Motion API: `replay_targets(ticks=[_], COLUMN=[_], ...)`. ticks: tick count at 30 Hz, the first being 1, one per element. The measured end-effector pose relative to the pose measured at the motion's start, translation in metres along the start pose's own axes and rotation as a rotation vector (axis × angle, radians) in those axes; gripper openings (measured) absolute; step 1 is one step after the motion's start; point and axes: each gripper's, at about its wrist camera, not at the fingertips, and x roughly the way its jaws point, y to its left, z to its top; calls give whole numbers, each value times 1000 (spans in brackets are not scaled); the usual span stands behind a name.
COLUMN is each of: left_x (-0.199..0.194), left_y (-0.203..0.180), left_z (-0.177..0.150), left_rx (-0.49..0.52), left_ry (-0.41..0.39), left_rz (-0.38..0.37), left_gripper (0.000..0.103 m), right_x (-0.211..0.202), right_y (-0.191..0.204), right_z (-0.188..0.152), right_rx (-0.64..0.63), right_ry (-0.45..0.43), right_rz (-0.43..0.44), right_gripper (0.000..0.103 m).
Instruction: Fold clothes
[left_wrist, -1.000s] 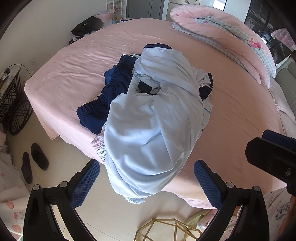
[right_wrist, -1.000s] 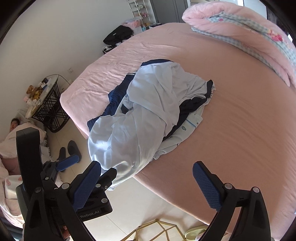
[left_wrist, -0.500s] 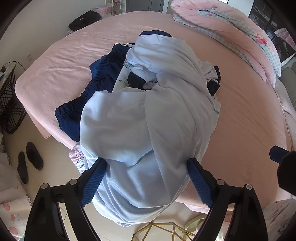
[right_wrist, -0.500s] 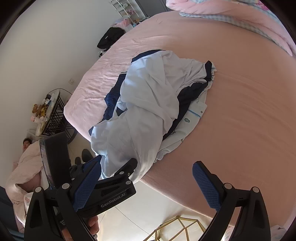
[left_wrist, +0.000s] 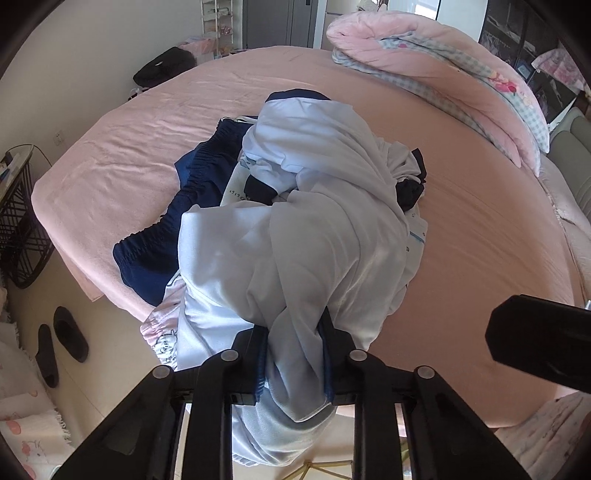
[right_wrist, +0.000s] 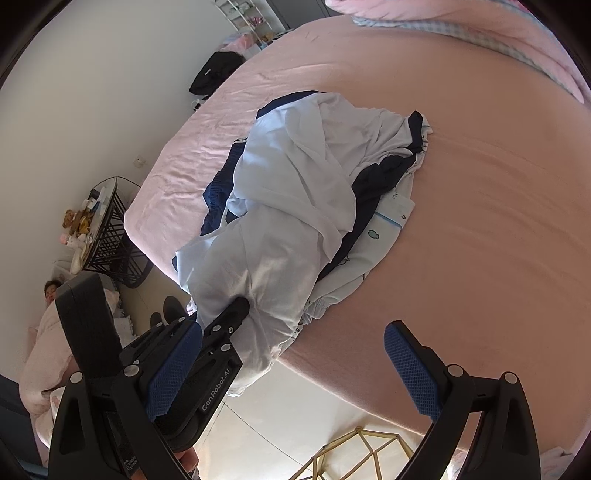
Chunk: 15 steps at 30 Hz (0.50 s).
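1. Clothes: a heap topped by a pale blue garment is piled near the edge of the pink bed, over navy shorts.
2. Left claw: jaws closing, the garment's overhanging hem bunched between them.
3. Right claw: held wide, nothing between its pads, beside the left claw.

Clothes pile lay on the bed, ahead of the left tool; its near edge hung between the closing jaws. Folded quilt lay beyond, slippers to the left.
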Motion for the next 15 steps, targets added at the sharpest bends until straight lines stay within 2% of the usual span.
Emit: replay_targets(ticks=[6, 15], left_x=[-14, -18], left_y=[-2, 7], left_z=[-1, -4], left_rx=[-16, -85], left_ry=[-17, -17], left_rz=[-66, -149], left_gripper=[17, 16], right_x=[1, 8], right_y=[6, 9], right_z=[4, 16], right_rx=[0, 45], right_ry=[-7, 9], right_rz=[9, 81], right_gripper=[99, 99])
